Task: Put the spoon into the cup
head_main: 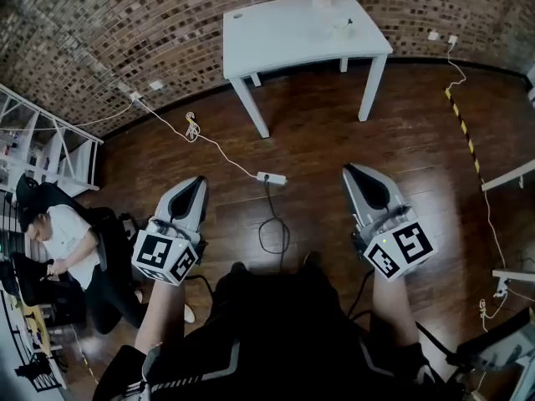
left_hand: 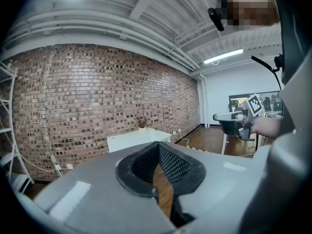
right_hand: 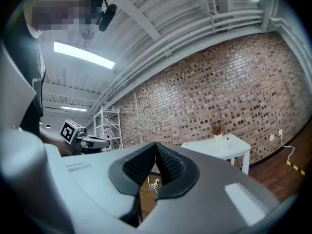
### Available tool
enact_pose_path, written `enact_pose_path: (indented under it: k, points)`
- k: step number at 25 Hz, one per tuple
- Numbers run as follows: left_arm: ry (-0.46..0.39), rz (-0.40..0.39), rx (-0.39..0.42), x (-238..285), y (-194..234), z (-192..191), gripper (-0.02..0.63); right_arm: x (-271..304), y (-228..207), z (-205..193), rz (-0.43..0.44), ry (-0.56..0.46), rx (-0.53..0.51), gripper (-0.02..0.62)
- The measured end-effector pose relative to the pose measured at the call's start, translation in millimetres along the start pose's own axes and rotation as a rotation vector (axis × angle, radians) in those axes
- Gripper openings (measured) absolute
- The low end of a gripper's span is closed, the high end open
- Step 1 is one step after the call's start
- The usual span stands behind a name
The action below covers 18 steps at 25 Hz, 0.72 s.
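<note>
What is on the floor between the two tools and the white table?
A power strip lies on the wood floor, well short of the table. The head view shows it.

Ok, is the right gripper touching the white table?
Apart. The head view shows the right gripper low in the frame, with a broad stretch of wooden floor between its tips and the white table.
</note>
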<state>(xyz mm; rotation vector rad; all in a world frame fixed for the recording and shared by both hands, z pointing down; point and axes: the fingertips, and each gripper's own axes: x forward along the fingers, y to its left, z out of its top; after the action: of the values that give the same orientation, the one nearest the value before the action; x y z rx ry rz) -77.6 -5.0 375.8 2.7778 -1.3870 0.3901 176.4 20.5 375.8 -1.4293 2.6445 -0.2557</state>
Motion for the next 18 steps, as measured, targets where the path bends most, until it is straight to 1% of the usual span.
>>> enact_pose_path:
  k: [2, 5, 9, 11, 14, 18]
  points:
    - [-0.01, -0.013, -0.002, -4.2, -4.8, 6.0, -0.006, -1.1, -0.4, 1.4, -0.009, -0.011, 0.005, 0.008]
    - [-0.05, -0.013, -0.024, -13.9, -4.0, 14.6, -0.005, 0.0, 7.8, 0.6, -0.013, -0.007, -0.005, 0.008]
    - [-0.088, 0.007, -0.056, -37.9, 19.8, 6.7, -0.006, 6.6, 41.7, -1.5, -0.009, 0.01, -0.034, 0.008]
    - [-0.101, 0.0, -0.073, -49.1, 31.7, 2.7, -0.006, 15.5, 57.7, -1.5, -0.018, 0.016, -0.051, 0.008]
    - [-0.122, -0.016, -0.076, -66.2, 48.4, -3.9, -0.005, 27.1, 78.0, -3.4, -0.058, 0.01, -0.047, 0.008]
    - [-0.151, -0.023, -0.122, -96.4, 73.6, -9.5, -0.006, 41.3, 111.4, -8.7, -0.105, 0.011, -0.031, 0.008]
